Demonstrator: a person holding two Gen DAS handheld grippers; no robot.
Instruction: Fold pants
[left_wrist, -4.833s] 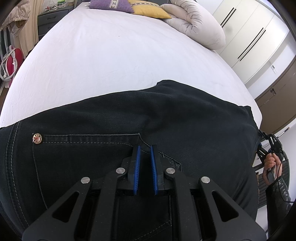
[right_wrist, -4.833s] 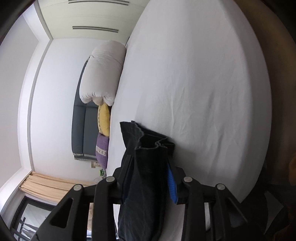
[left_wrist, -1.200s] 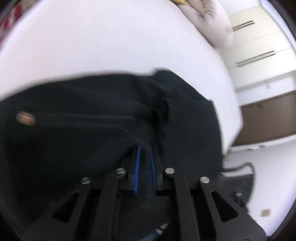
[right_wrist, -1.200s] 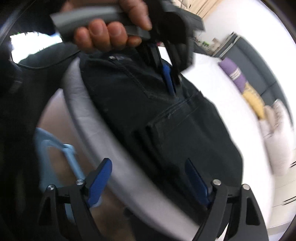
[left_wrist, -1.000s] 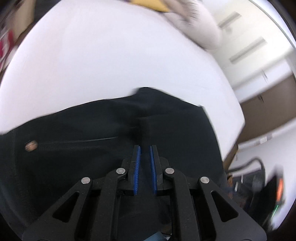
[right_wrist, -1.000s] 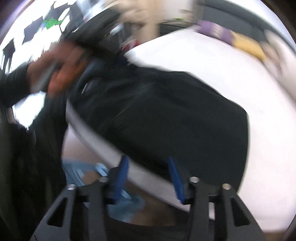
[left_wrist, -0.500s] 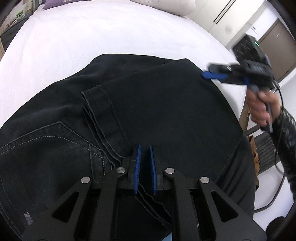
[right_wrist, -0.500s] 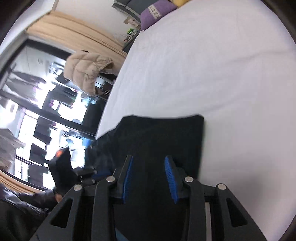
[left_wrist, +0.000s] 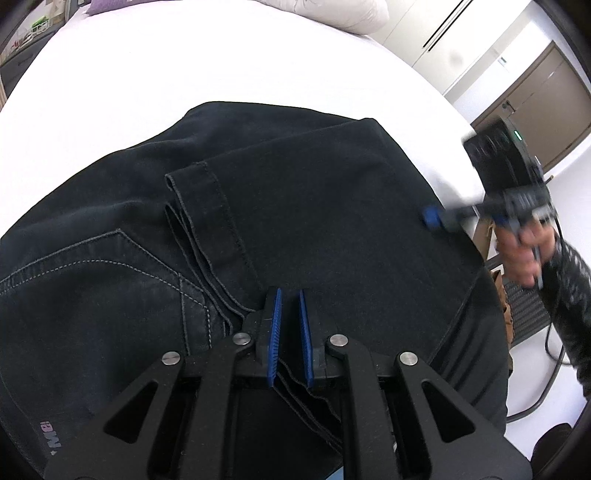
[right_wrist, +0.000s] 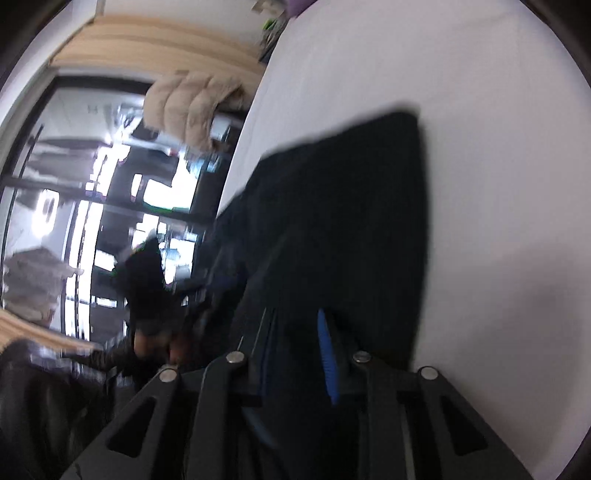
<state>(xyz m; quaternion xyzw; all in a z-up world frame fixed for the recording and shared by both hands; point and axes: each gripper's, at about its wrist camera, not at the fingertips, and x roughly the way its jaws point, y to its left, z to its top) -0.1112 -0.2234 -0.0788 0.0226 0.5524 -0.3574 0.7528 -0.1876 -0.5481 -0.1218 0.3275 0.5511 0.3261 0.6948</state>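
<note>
Dark denim pants (left_wrist: 295, 206) lie folded on a white bed (left_wrist: 221, 66), with the leg hems laid over the seat and a back pocket at the left. My left gripper (left_wrist: 289, 299) hovers over the hems near the front, its jaws nearly closed with a narrow empty gap. My right gripper (left_wrist: 430, 218) shows blurred at the pants' right edge in the left wrist view. In the right wrist view the right gripper (right_wrist: 295, 332) is over the dark pants (right_wrist: 351, 203), its jaws apart; the image is blurred.
A pale rolled duvet (left_wrist: 332, 11) and a purple pillow (left_wrist: 107, 5) lie at the head of the bed. White wardrobes and a brown door (left_wrist: 535, 96) stand at the right. A beige coat (right_wrist: 192, 103) hangs by a window.
The right gripper has come down from above the pants' far right corner to their right edge. The left gripper has stayed over the hems.
</note>
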